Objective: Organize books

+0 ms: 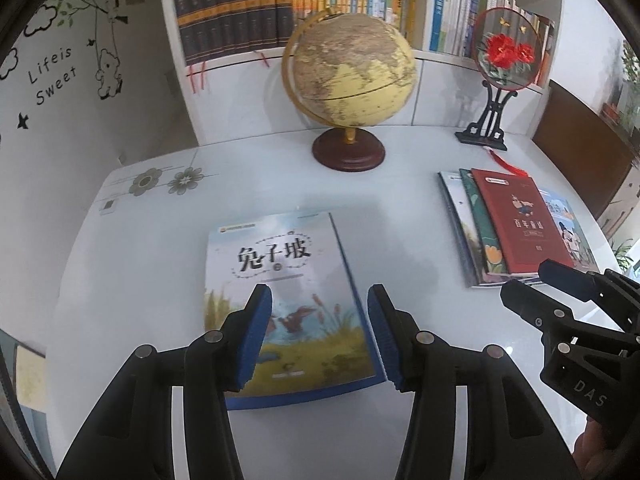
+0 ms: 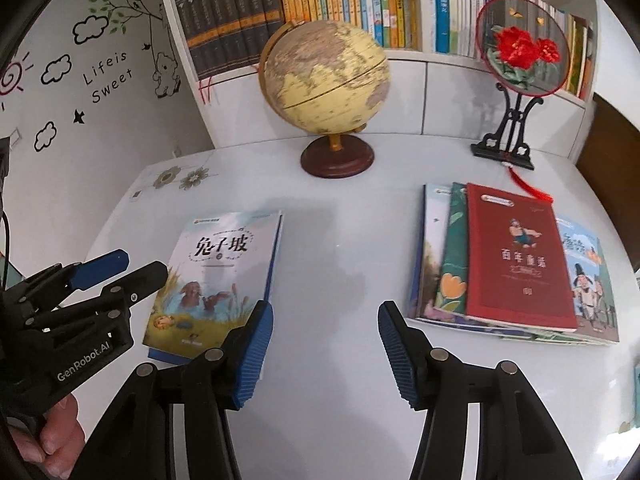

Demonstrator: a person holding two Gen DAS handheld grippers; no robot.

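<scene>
Nearest the cameras, the left gripper [image 1: 318,300] hangs above the white counter [image 2: 340,240] with its blue-padded fingers [image 1: 260,320] spread apart and nothing between them; the right gripper [image 2: 326,316] stands likewise, fingers parted and empty, over bare counter. Each gripper also shows at the edge of the other's view, and a hand [image 2: 48,432] grasps the left gripper's handle. Below the left gripper lies a single book [image 1: 288,304] with a pale blue cover, rabbits and reeds, flat and face up, apart from the fingers. To its right, well apart from it, rests a loose pile of books [image 2: 512,264], fanned so that several covers show; a red book [image 2: 518,256] lies on top. Farther back, a globe [image 2: 324,76] on a dark round base stands near the middle of the counter, and a round embroidered fan [image 2: 520,48] with red flowers stands upright in a black holder to the right. Behind both, a white bookshelf [image 1: 424,4] holds rows of upright volumes.
</scene>
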